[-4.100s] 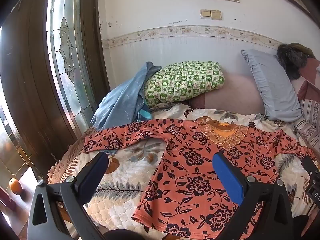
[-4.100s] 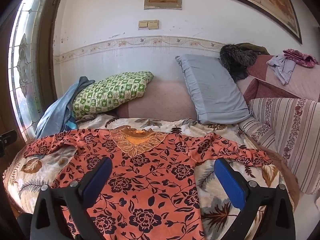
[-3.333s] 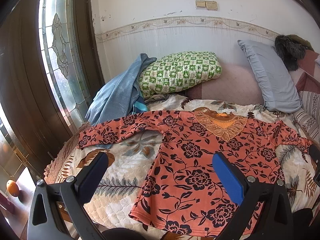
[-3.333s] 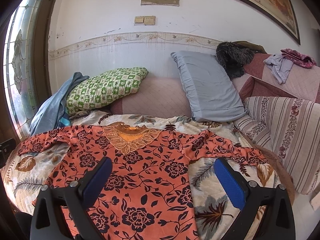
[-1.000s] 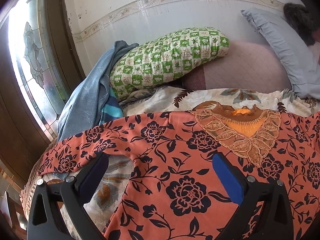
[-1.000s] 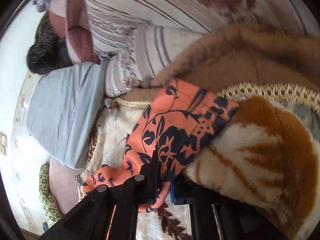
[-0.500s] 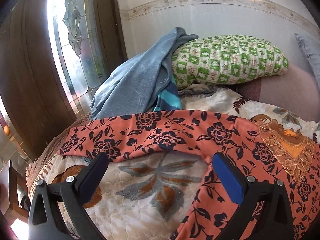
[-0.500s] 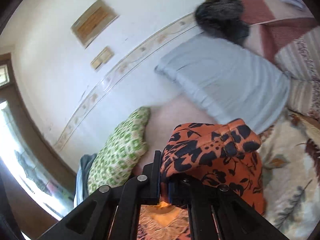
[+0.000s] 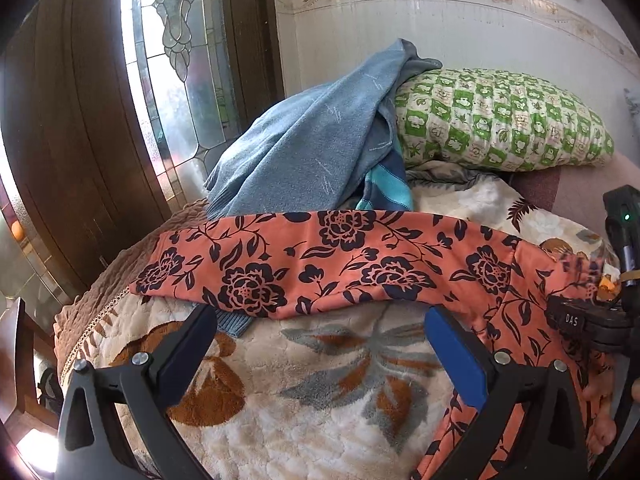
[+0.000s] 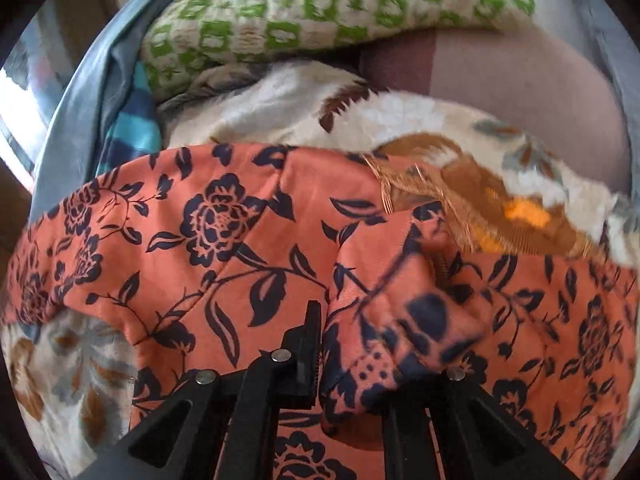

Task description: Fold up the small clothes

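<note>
Bed point(image 9: 304, 412) with a fuzzy blanket has the orange blouse point(image 9: 360, 276) spread across it. Right claw point(image 10: 320, 344) is clamped on a sleeve point(image 10: 400, 332), looks mid-fold over the chest. Left claw point(image 9: 320, 336) gapes wide near the other sleeve point(image 9: 248, 268), probably next to grab.

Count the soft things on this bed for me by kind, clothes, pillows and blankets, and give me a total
Clothes: 2, the orange floral top and the blue garment draped by the pillow.
Pillows: 1, the green checked pillow.
Blankets: 1, the cream floral blanket under the top.
Total: 4.
</note>
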Motion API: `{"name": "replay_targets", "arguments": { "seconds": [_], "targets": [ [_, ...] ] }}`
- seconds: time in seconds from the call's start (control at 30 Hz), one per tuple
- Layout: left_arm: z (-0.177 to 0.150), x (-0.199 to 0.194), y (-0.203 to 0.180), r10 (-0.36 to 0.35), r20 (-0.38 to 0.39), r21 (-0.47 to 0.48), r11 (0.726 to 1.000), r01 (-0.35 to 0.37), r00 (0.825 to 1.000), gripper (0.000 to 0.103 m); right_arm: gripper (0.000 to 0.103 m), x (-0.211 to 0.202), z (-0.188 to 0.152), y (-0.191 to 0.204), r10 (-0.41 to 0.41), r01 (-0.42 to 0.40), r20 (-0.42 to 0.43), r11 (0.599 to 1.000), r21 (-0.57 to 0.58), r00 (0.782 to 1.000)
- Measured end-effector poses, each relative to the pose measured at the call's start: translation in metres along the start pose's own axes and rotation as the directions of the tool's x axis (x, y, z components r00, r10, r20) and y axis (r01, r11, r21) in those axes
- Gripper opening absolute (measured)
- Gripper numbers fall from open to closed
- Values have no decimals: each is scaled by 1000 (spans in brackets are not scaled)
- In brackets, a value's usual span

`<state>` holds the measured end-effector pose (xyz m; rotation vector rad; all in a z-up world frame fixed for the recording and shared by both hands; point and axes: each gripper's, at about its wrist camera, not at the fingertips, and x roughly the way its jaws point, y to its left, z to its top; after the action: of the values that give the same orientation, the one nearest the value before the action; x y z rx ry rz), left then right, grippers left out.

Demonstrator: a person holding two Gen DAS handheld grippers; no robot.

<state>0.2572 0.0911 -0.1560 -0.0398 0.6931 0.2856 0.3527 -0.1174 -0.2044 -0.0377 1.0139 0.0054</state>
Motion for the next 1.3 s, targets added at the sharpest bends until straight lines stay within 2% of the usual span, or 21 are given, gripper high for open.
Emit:
{"name": "replay_targets", "arguments": {
  "seconds": [0.07, 0.13, 0.23, 0.27, 0.3, 0.33, 0.37, 0.4, 0.43, 0.5, 0.6, 0.67, 0.73, 0.8, 0.9, 0.93, 1.03, 1.07, 1.13, 1.23, 1.3],
  "targets": [
    [1, 2, 3, 8, -7, -14, 1000, -8, 1000, 103, 11, -25, 9, 1, 108, -106, 43, 994, -39, 993],
    [2, 4, 6, 10, -17, -28, 1000, -10, 1000, 103, 11, -54, 17, -3, 204, -196, 114, 978, -73, 972],
    [3, 6, 10, 19, -23, -43, 999, -20, 1000, 103, 12, -83, 25, -22, 362, -364, 184, 931, -28, 914],
    [3, 7, 11, 24, -27, -48, 999, -25, 999, 103, 18, -84, 30, -22, 388, -395, 202, 919, -3, 899],
    [3, 9, 13, 26, -34, -55, 998, -28, 999, 103, 29, -85, 30, -26, 384, -398, 220, 917, 18, 897],
    [2, 11, 15, 28, -43, -63, 998, -31, 999, 103, 38, -83, 26, -31, 360, -377, 234, 925, 33, 903],
    [1, 13, 16, 28, -55, -68, 997, -32, 998, 103, 71, -80, 24, -31, 320, -341, 245, 939, 48, 915],
    [0, 14, 16, 24, -63, -69, 997, -29, 998, 103, 87, -76, 19, -33, 281, -308, 262, 949, 70, 923],
    [0, 15, 16, 26, -66, -65, 997, -30, 997, 103, 87, -67, 15, -34, 270, -302, 261, 949, 88, 927],
    [0, 15, 14, 39, -55, -51, 998, -42, 998, 103, 87, -53, 18, -38, 305, -334, 203, 934, 128, 930],
    [0, 16, 14, 17, -49, -52, 998, -20, 999, 103, 86, -55, 7, -56, 306, -353, 243, 919, 178, 920],
    [2, 14, 13, -39, -43, -71, 997, 36, 998, 103, 86, -61, 5, -77, 273, -328, 256, 923, 201, 927],
    [3, 7, 8, -132, -16, -97, 987, 130, 991, 103, 86, -69, -2, -110, 210, -275, 259, 929, 249, 943],
    [1, -3, -4, -250, 19, -95, 963, 250, 968, 103, 85, -72, -14, -149, 167, -244, 251, 916, 317, 954],
    [-4, -16, -37, -432, 8, -62, 900, 431, 902, 103, 82, -71, -35, -215, 108, -204, 231, 871, 447, 967],
    [-6, -20, -51, -461, 5, -40, 886, 461, 887, 103, 80, -70, -41, -237, 90, -193, 226, 849, 492, 970],
    [-15, -28, -94, -476, 9, 61, 878, 475, 879, 103, 69, -58, -53, -296, 72, -161, 167, 771, 616, 983],
    [-19, -30, -109, -474, 8, 98, 877, 471, 881, 103, 65, -53, -56, -312, 77, -155, 147, 742, 652, 986],
    [-25, -28, -133, -424, 12, 186, 891, 414, 906, 103, 64, -45, -58, -333, 93, -148, 118, 714, 684, 989],
    [-28, -12, -152, -341, -10, 243, 911, 333, 940, 103, 64, -37, -48, -345, 50, -80, 63, 737, 671, 997],
    [-31, 3, -159, -271, -47, 251, 928, 274, 961, 103, 64, -28, -40, -350, -5, 11, -11, 736, 677, 1000]
  ]
}}
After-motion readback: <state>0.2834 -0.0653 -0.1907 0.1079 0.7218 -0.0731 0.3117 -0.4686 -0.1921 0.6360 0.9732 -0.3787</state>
